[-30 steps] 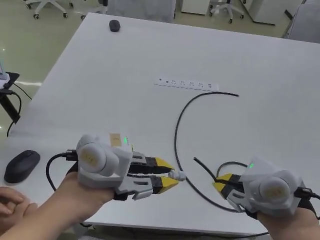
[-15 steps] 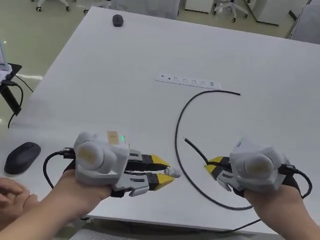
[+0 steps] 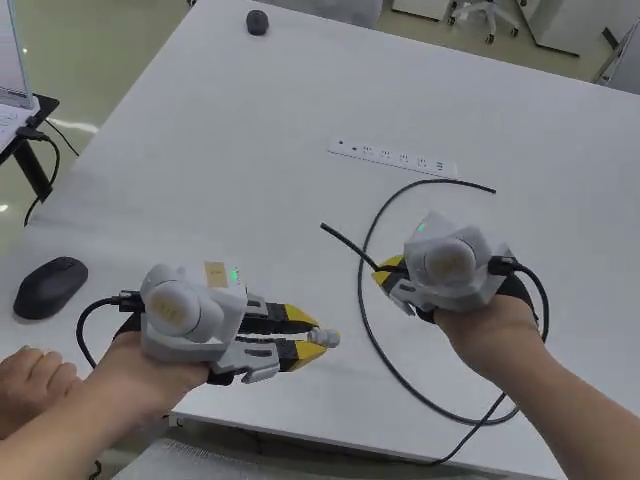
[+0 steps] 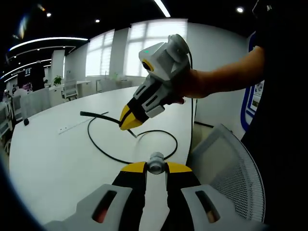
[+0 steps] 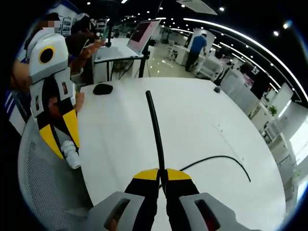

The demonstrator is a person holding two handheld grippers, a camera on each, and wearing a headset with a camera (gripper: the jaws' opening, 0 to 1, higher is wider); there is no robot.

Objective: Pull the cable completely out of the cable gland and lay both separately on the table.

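- The cable gland (image 3: 328,340) is clamped between the tips of the left gripper (image 3: 305,341), above the near edge of the table (image 3: 200,150). No cable runs through it.
- The cable (image 3: 360,305) is pinched in the closed right gripper (image 3: 385,272). Its short free end is raised, and the rest is looped on the table towards the far right.
- If released at the near edge, the small round gland could roll off.
- The stiff cable could spring back when lowered and sweep against the gland, so they should be laid well apart.
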